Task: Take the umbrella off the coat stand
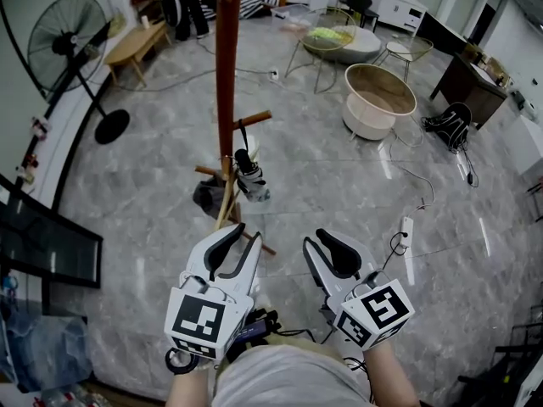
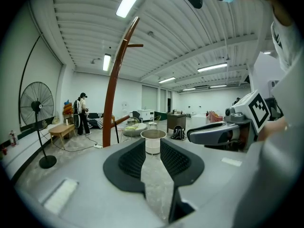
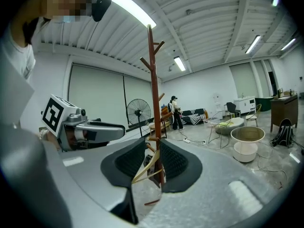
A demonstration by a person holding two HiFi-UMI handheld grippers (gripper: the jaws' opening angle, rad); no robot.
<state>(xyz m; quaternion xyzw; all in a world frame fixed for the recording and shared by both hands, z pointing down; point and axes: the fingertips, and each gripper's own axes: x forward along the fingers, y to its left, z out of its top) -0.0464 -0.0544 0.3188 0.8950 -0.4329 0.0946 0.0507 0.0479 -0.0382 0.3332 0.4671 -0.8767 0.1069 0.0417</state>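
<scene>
Black-handled umbrella (image 1: 251, 176) ahead of both jaws

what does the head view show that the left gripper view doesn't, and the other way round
Only the head view: the black umbrella hanging on the coat stand, and a power strip on the floor. Only the left gripper view: the ceiling lights and the stand's curved top. Both: the stand, the fan, the round tub and the right gripper, open like the left gripper.
</scene>
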